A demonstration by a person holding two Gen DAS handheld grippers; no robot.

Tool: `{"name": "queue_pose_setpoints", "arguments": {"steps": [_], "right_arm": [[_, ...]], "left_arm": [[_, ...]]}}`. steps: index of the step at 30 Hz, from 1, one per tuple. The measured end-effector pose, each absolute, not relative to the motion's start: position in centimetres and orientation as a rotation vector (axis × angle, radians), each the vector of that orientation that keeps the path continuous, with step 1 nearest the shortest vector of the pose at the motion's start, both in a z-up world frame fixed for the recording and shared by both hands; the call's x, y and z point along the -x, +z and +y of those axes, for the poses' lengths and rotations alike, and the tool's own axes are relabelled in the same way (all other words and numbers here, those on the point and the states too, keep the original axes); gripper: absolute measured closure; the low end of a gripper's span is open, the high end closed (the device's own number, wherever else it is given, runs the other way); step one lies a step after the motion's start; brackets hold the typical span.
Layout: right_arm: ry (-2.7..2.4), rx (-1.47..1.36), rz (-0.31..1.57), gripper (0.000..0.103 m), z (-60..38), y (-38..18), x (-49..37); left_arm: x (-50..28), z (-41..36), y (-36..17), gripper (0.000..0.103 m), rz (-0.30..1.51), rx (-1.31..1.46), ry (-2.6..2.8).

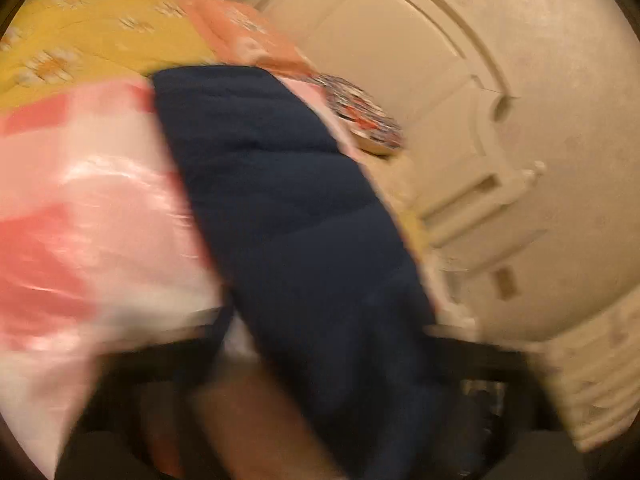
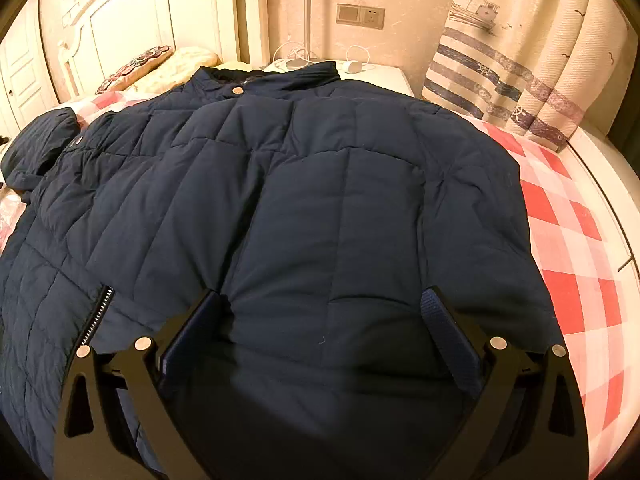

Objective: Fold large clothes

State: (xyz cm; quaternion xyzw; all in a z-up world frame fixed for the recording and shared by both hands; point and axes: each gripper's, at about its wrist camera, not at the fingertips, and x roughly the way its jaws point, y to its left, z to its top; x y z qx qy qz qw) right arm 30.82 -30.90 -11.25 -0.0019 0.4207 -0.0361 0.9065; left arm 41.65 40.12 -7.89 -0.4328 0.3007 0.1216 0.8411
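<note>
Lying spread across the checked bedspread (image 2: 568, 216), the navy jacket (image 2: 280, 200) fills most of the right wrist view, collar toward the nightstand (image 2: 394, 76) and headboard (image 2: 132, 12), one sleeve bunched at the left edge. The right gripper (image 2: 326, 312) hovers low over the jacket's lower half with its jaws spread wide; the quilted fabric lies between and beneath the fingers (image 2: 448, 328), but the pads do not press on it. A zipper (image 2: 96, 316) shows at the lower left, partly cut off by the gripper's frame. The left wrist view is heavily blurred: a navy strip of the jacket (image 1: 304, 240) runs diagonally from the bottom, over the pink checks, with a yellow quilt (image 1: 100, 40) behind. The left gripper (image 1: 280, 360) is a dark smear there; its jaws are together, apparently clamped on that strip, though the contact itself is hard to make out.
</note>
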Motion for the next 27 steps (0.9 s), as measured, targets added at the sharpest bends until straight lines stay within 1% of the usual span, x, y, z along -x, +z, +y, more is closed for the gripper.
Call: {"name": "queue_pose_setpoints", "arguments": {"steps": [1, 3, 4, 8, 11, 13, 14, 15, 16, 17, 18, 20, 22, 23, 24, 25, 27], "right_arm": [[-0.074, 0.004, 0.868, 0.007, -30.9, -11.2, -30.8], [-0.074, 0.004, 0.868, 0.007, -31.0, -11.2, -30.8], [-0.074, 0.003, 0.868, 0.007, -31.0, -11.3, -30.8], [-0.074, 0.001, 0.867, 0.007, -31.0, -11.2, -30.8], [-0.073, 0.000, 0.867, 0.007, -31.0, -11.2, -30.8], [-0.073, -0.002, 0.866, 0.007, -31.0, -11.2, -30.7], [-0.073, -0.003, 0.865, 0.007, -31.0, -11.2, -30.7], [-0.074, -0.004, 0.865, 0.007, -30.9, -11.2, -30.7], [-0.075, -0.006, 0.865, 0.007, -30.9, -11.2, -30.7], [-0.075, -0.008, 0.864, 0.007, -30.9, -11.2, -30.7], [-0.075, -0.010, 0.863, 0.007, -30.9, -11.2, -30.7], [-0.075, -0.015, 0.861, 0.007, -30.9, -11.2, -30.6], [-0.074, -0.020, 0.859, 0.007, -30.9, -11.2, -30.6], [-0.073, -0.023, 0.859, 0.007, -31.0, -11.2, -30.6], [-0.073, -0.024, 0.859, 0.007, -30.9, -11.2, -30.6], [-0.073, -0.024, 0.859, 0.006, -30.9, -11.2, -30.6], [-0.074, -0.023, 0.858, 0.006, -30.9, -11.2, -30.6]], "left_arm": [[-42.1, 38.7, -7.0, 0.094, 0.642, 0.886, 0.256], [-41.5, 35.2, -4.3, 0.096, 0.566, 0.754, 0.204], [-41.3, 31.5, -2.1, 0.097, 0.523, 0.643, 0.126], [-39.5, 16.8, 2.5, 0.098, 0.457, 0.363, -0.223], [-37.6, 6.6, 1.9, 0.097, 0.508, 0.257, -0.498], [-36.9, 0.0, 0.0, 0.091, 0.587, 0.172, -0.613], [-36.6, -2.1, -1.2, 0.071, 0.624, 0.129, -0.619], [-36.7, -4.2, -2.8, 0.039, 0.681, 0.092, -0.632], [-36.8, -6.0, -4.6, 0.024, 0.744, 0.073, -0.651], [-36.3, -7.1, -6.2, 0.019, 0.779, 0.056, -0.648], [-35.8, -7.7, -7.4, 0.020, 0.787, 0.024, -0.622], [-35.0, -7.7, -7.9, 0.020, 0.772, -0.017, -0.592], [-33.5, -6.2, -6.1, 0.020, 0.736, -0.011, -0.588], [-32.1, -4.8, -4.4, 0.018, 0.683, 0.000, -0.623], [-31.3, -3.6, -2.6, 0.009, 0.626, -0.005, -0.641], [-29.3, -1.9, -1.3, 0.004, 0.555, -0.022, -0.633], [-27.2, 0.4, -0.3, 0.002, 0.468, -0.044, -0.562]]}}
